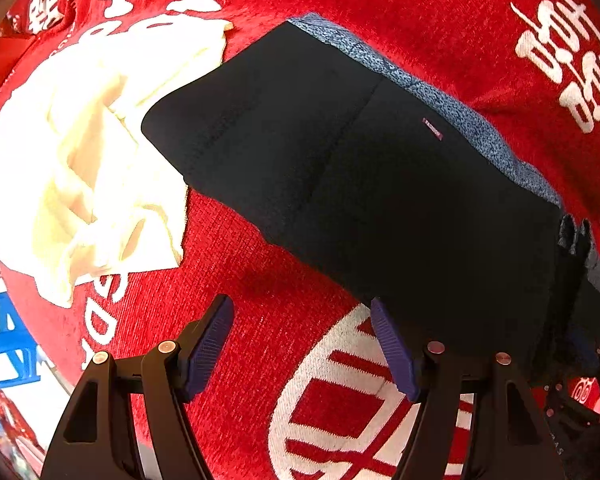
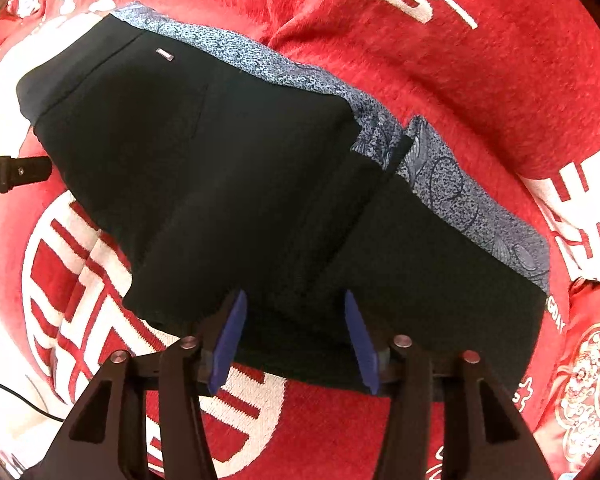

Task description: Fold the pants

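The black pants (image 1: 360, 184) lie folded flat on a red cloth with white characters (image 1: 440, 12), a blue-grey patterned stripe (image 1: 452, 112) running along their far edge and a small tag (image 1: 432, 129) sewn near that stripe; a crumpled cream garment (image 1: 84, 152) lies to the left of the pants, one corner of the pants overlapping it; the left gripper (image 1: 302, 344) points down over bare red cloth at the near edge of the pants, its jaws standing wide apart with nothing between them, the right-hand blue pad (image 1: 392, 348) just at the pants' edge, though contact cannot be told; in the right wrist view the same pants (image 2: 220, 168) fill the middle, a second folded layer showing where the stripe (image 2: 452, 188) steps; the right gripper (image 2: 292, 340) hangs over the near hem, its jaws partly open, with black fabric lying between the pads but not pinched; a black gripper body (image 2: 12, 174) enters from the left edge.
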A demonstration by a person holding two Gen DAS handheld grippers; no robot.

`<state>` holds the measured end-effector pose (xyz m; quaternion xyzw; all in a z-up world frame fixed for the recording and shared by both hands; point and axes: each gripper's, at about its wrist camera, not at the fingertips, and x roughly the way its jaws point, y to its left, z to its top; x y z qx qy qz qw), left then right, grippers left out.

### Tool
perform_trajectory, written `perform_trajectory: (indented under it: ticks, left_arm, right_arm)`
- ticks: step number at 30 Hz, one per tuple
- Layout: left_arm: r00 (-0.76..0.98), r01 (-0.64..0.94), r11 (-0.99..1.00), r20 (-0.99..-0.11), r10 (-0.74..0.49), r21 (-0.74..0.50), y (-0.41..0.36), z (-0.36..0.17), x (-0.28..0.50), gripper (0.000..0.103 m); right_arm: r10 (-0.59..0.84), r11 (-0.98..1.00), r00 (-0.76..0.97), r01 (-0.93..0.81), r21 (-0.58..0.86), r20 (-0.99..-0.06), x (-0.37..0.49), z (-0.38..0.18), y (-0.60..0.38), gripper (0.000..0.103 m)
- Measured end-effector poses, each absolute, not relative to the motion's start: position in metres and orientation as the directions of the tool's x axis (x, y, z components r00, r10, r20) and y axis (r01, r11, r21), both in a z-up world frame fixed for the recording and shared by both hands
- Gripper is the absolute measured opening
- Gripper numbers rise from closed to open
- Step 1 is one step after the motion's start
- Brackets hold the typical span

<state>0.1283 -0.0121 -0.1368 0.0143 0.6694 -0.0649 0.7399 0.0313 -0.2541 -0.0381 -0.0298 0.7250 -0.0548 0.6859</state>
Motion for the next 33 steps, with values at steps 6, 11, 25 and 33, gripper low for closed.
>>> perform_trajectory:
  ticks: [6,11,25,33]
  left_arm:
    - [0.138,0.085,0.982,-0.974,-0.181,-0.170,0.008,-0.128,0.133,0.088]
    - [0.130,0.078,0.979,-0.971,-0.199,-0.190,0.015,-0.130,0.139,0.088]
    - [0.121,-0.072,0.862,-0.862,-0.492,-0.502,0.055,-0.158,0.160,0.088]
    - [0.157,-0.063,0.833,-0.830,-0.535,-0.549,0.067,-0.163,0.176,0.088]
  right_arm:
    - [-0.058,0.997,-0.014,0.048,-0.058,-0.998,0.038,-0.024,-0.247,0.059]
    - [-0.024,0.999,0.079,-0.019,-0.026,-0.997,0.050,-0.013,-0.227,0.060]
    - [0.074,0.992,-0.032,0.107,0.070,-0.997,0.049,-0.062,-0.244,0.063]
    - [0.067,0.992,-0.028,0.104,0.064,-0.997,0.049,-0.061,-0.238,0.068]
